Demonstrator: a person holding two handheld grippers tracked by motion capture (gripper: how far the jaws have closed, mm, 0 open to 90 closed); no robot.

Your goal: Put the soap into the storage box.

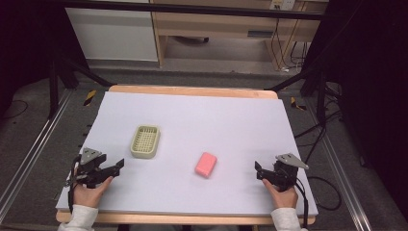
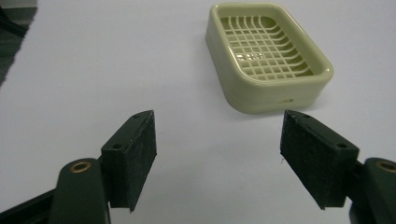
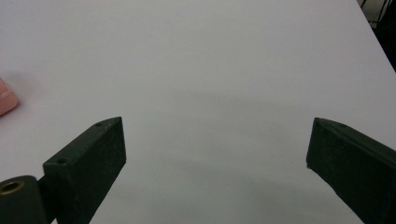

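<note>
A pale green soap dish [image 1: 145, 141] with a grid floor lies left of centre on the white board, empty. A pink soap bar [image 1: 206, 164] lies to its right, nearer the front. My left gripper [image 1: 115, 166] rests at the front left, open, nothing between its jaws; in the left gripper view the soap dish [image 2: 268, 56] sits just beyond my left gripper [image 2: 217, 140], toward the right jaw. My right gripper [image 1: 259, 170] rests at the front right, open and empty. In the right gripper view the soap bar [image 3: 5, 99] peeks in at the left edge, apart from my right gripper [image 3: 215, 149].
The white board [image 1: 231, 120] covers a wooden table whose edge shows at the back and front. Dark floor, metal rails and cables flank both sides. A wooden desk stands beyond the table.
</note>
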